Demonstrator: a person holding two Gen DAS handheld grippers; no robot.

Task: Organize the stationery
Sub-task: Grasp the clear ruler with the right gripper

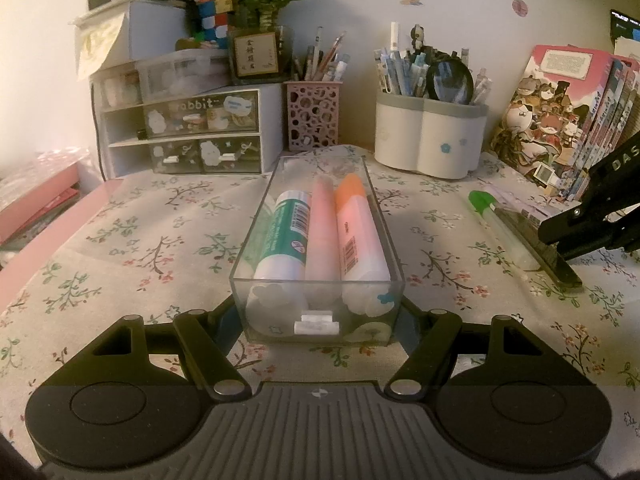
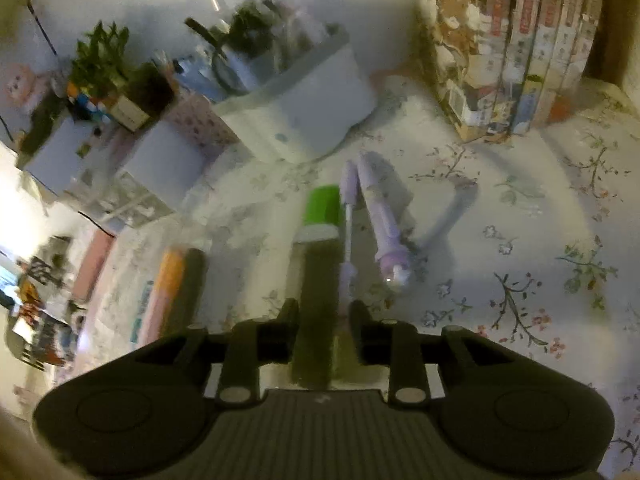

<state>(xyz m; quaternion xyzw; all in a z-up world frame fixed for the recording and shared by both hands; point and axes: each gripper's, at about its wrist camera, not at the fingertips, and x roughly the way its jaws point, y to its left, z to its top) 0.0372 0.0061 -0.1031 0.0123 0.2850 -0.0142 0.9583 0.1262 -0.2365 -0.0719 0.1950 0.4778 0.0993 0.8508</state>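
Observation:
A clear plastic tray [image 1: 384,236] lies on the floral tablecloth between the fingers of my left gripper [image 1: 318,312], which is shut on its near end. In it lie a green-labelled glue stick [image 1: 286,236], a pink stick [image 1: 322,232] and an orange-capped stick [image 1: 356,232]. My right gripper [image 2: 323,316] is shut on a green-capped stick [image 2: 320,216], also seen in the left wrist view [image 1: 486,206], to the tray's right, low over the cloth. A purple pen [image 2: 384,216] and a thin purple pen [image 2: 347,216] lie just beyond the right gripper.
At the back stand a drawer unit [image 1: 188,128], a pink pen cup [image 1: 314,116], a white pen holder [image 1: 430,136] and a row of books [image 1: 560,120]. A pink board [image 1: 36,236] borders the cloth on the left.

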